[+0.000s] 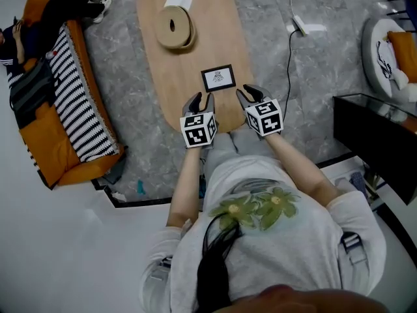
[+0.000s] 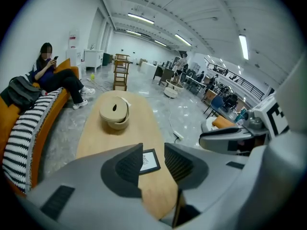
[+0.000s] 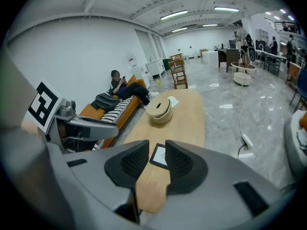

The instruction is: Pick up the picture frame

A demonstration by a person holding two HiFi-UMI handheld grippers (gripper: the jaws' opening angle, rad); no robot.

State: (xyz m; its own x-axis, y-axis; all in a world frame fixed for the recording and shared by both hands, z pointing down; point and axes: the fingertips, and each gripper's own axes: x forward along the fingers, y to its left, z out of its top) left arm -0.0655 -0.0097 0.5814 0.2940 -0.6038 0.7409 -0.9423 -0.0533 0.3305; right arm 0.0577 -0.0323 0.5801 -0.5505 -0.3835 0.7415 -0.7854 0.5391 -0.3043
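Frame [image 1: 218, 77] lies flat at the near end of the table [image 1: 166, 77], just ahead of both grippers, touching neither. I'm on the approach. My left gripper [image 1: 202, 101] has its jaws well apart and empty. My right gripper [image 1: 249, 94] is also parted and empty. Next, I think, I need to straddle a frame edge, then close.

The left fingers [image 2: 125, 169] hide part of the picture frame [image 2: 150, 161]. Its print is too small to read.
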